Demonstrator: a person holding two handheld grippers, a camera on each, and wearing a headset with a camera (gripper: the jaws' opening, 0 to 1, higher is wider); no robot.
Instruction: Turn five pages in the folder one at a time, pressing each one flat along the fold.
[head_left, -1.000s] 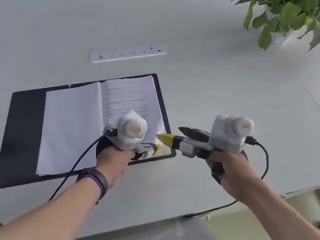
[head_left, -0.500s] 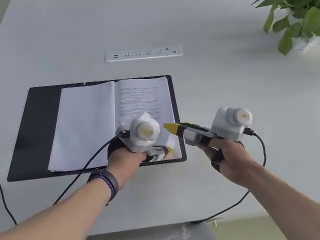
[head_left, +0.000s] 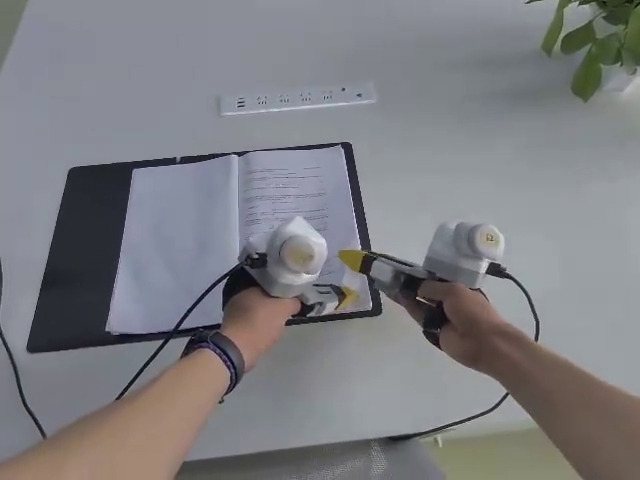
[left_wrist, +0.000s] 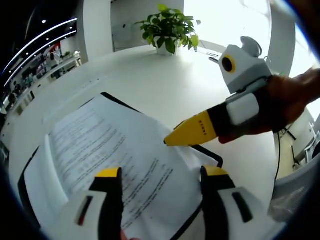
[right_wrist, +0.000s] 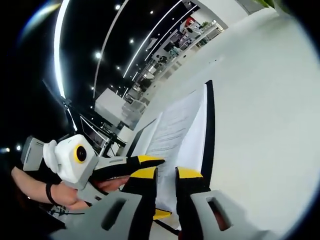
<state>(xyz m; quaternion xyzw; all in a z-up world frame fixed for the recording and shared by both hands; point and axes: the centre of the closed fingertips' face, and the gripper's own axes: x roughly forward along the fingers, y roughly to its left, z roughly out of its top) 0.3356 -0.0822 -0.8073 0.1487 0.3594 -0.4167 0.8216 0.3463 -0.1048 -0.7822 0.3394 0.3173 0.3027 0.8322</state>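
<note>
Though spread wide, grips nothing with the left gripper (left_wrist: 161, 175), poised over the printed page (left_wrist: 100, 145). Reaches that page's right edge with the right gripper (left_wrist: 170, 140), jaws almost together; cannot tell whether pinching paper. Finds the folder (head_left: 85, 250) lying open and flat on the white table (head_left: 450, 130), beneath both.

White table (head_left: 480, 150), broad and bare-topped. Long white power strip (head_left: 298, 98) lying flat toward the far side. Green leafy potted plant (head_left: 590, 40) at the far right corner, leaves overhanging the table's surface. Linear ceiling lights behind.
</note>
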